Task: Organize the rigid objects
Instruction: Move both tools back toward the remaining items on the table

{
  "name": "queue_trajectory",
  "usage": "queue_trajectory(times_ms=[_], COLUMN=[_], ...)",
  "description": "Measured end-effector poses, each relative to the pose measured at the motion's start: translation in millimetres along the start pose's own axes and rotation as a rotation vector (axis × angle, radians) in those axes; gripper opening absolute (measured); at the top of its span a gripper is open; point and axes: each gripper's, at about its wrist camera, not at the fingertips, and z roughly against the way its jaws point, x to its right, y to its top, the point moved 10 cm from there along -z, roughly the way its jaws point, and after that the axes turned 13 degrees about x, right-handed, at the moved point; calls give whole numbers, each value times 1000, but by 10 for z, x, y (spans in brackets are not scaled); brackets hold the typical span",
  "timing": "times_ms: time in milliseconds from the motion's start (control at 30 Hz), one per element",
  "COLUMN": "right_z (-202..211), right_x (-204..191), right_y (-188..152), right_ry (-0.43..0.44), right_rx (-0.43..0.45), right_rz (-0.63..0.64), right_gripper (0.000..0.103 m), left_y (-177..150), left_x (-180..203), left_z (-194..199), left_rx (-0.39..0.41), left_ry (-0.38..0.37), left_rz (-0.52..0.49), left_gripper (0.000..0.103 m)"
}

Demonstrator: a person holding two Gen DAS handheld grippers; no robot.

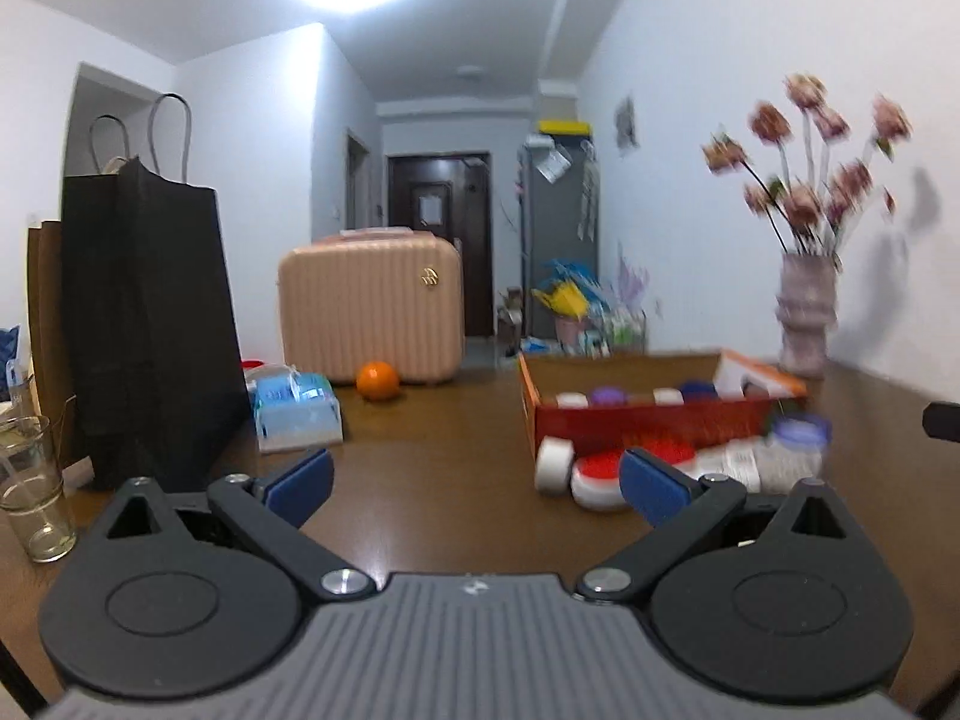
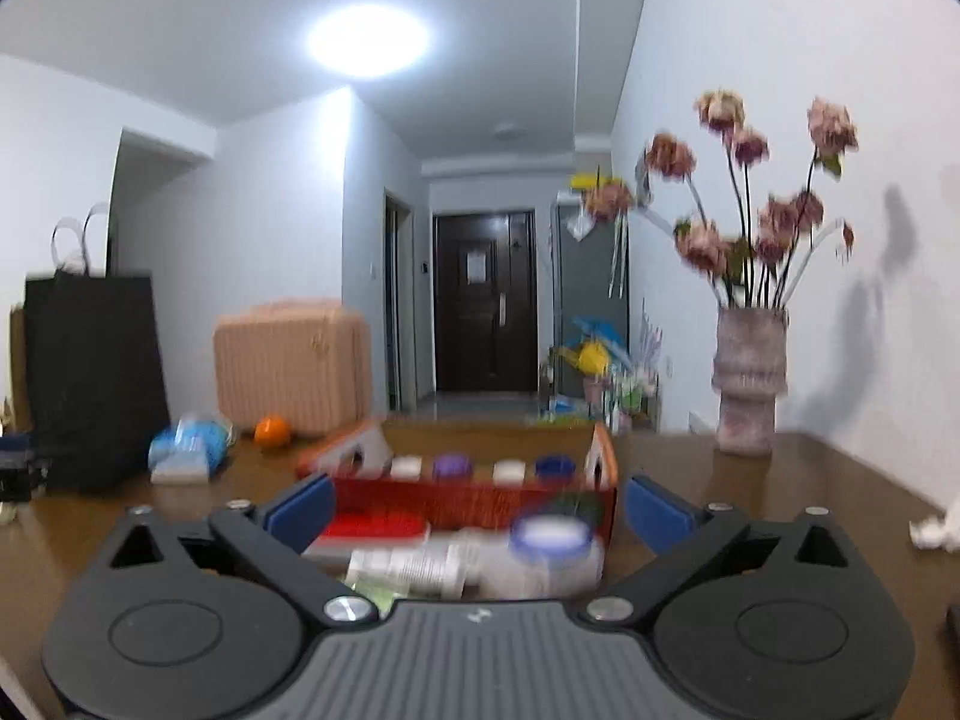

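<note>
Two grippers are seen low over a brown wooden table [image 1: 444, 456], each with its blue-padded jaws spread fully wide and nothing gripped. Ahead of the left gripper [image 1: 477, 480] only bare tabletop lies between the pads. An open red cardboard box [image 1: 636, 420] sits at about one o'clock from it, with white, purple and blue caps showing inside in a row. In front of the box, toward the gripper, several loose containers lie in a cluster: a white roll-shaped jar [image 1: 552, 465], a red-lidded white jar [image 1: 597, 477] and a clear plastic bottle with a blue lid [image 1: 780, 450].

The right gripper [image 2: 477, 510] faces the same red box [image 2: 474, 501] at twelve o'clock; the blue-lidded bottle [image 2: 528, 558] lies on its side between the pads, untouched by either as far as the blur allows.

A round orange fruit [image 1: 378, 381] rests at eleven o'clock, a pale ribbed vase of flowers [image 2: 750, 378] at two o'clock.
</note>
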Motion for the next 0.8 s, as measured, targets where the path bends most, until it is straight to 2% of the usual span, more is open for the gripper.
queue_trajectory(times_ms=[33, 67, 133, 200, 367, 533, 600, 733, 800], right_z=[0, 126, 178, 293, 307, 189, 166, 62, 44], right_x=[0, -29, -55, -132, -126, 50, 83, 288, 330], right_y=[0, -197, -276, -462, -498, -504, -526, -638, -658], right_ry=[0, 7, 13, 11, -3, -6, -9, -30, -38], right_rx=[0, -37, -54, -82, -82, -100, -109, -154, -165], right_rz=[0, -39, -42, 10, 66, 41, 37, 18, 15], right_gripper=[103, 103, 103, 103, 103, 100, 96, 94, 87], left_y=[-50, -98, -196, -293, -489, -604, -637, -728, -759], left_x=[17, 52, 124, 229, 536, 958, 1104, 1365, 1474], left_z=[49, 76, 126, 133, 19, -200, -316, -510, -604], left_rx=[-3, -12, -29, -54, -118, -181, -214, -265, -275], left_ry=[-10, -18, -50, -86, -168, -254, -289, -348, -380], left_rz=[-10, -14, -3, 13, 46, 1, 8, 6, 0], left_gripper=[103, 103, 103, 103, 103, 103, 103, 102, 100])
